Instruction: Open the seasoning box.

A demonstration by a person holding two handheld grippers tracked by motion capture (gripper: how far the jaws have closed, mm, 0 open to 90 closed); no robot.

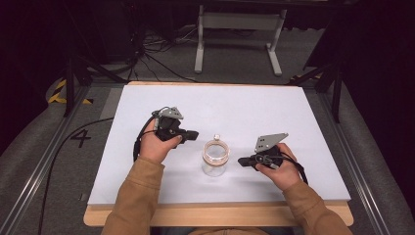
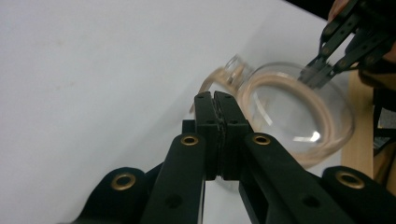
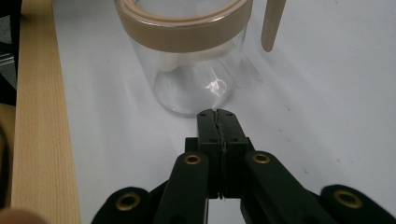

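A clear glass jar (image 1: 215, 157) with a tan band around its rim stands upright near the middle front of the white tabletop (image 1: 220, 105). My left gripper (image 1: 194, 135) lies to the jar's left, jaws pressed together with nothing between them, pointing toward it. From the right, my right gripper (image 1: 241, 161) points at the jar, also shut and holding nothing. In the left gripper view the shut tips (image 2: 217, 99) sit just short of the jar (image 2: 299, 116). In the right gripper view the shut tips (image 3: 217, 113) are close to the foot of the jar (image 3: 187, 70).
A tan strap (image 3: 272, 21) hangs beside the jar's rim. The table's wooden front edge (image 1: 220, 214) runs below the white sheet. Behind the table stand white frame legs (image 1: 237, 22) and floor cables (image 1: 156, 58). A "4" (image 1: 80, 138) is marked left of the table.
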